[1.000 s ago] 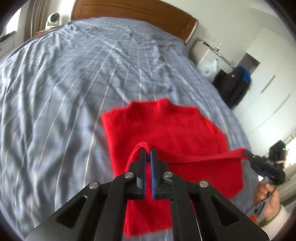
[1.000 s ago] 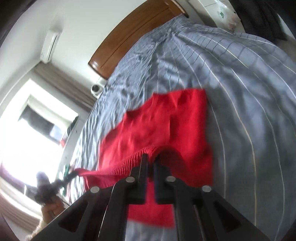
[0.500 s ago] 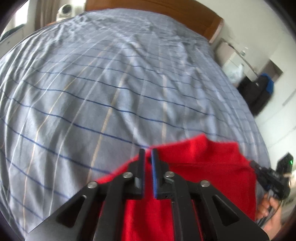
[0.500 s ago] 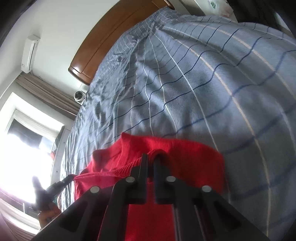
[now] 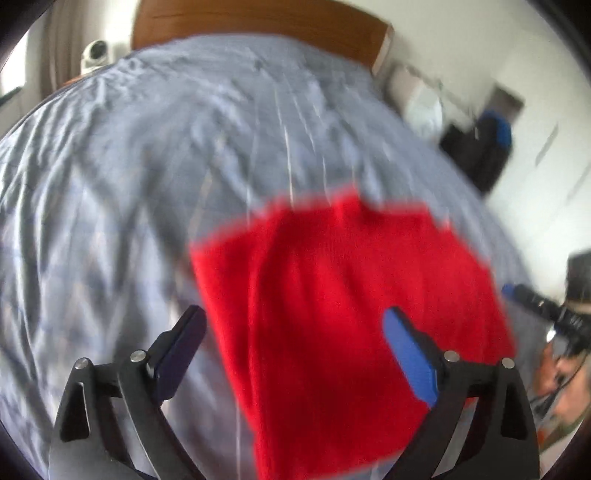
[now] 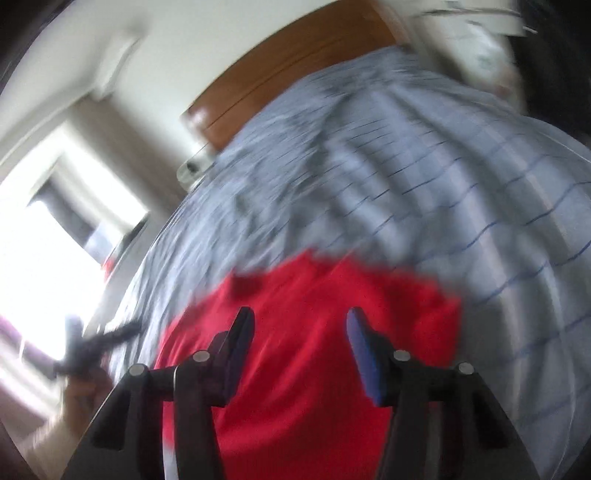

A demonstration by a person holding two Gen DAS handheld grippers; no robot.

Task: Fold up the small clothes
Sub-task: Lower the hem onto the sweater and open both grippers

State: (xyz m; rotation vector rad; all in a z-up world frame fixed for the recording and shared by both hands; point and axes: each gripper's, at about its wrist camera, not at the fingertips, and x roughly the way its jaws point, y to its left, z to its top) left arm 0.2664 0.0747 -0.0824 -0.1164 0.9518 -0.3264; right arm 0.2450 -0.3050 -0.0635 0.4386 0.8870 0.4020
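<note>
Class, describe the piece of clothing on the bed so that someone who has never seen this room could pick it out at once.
Start at the bed with the wooden headboard and its grey-blue checked sheet. On the near part of the sheet lies a red knitted garment, folded into a flat block. It is the only red thing on the bed.

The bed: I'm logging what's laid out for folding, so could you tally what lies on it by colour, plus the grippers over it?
Red garment on the grey-blue checked bedspread: 1
Other garments in view: 0
Grippers over it, jaws apart and holding nothing: 2, the left gripper and the right gripper
Total: 3
</note>
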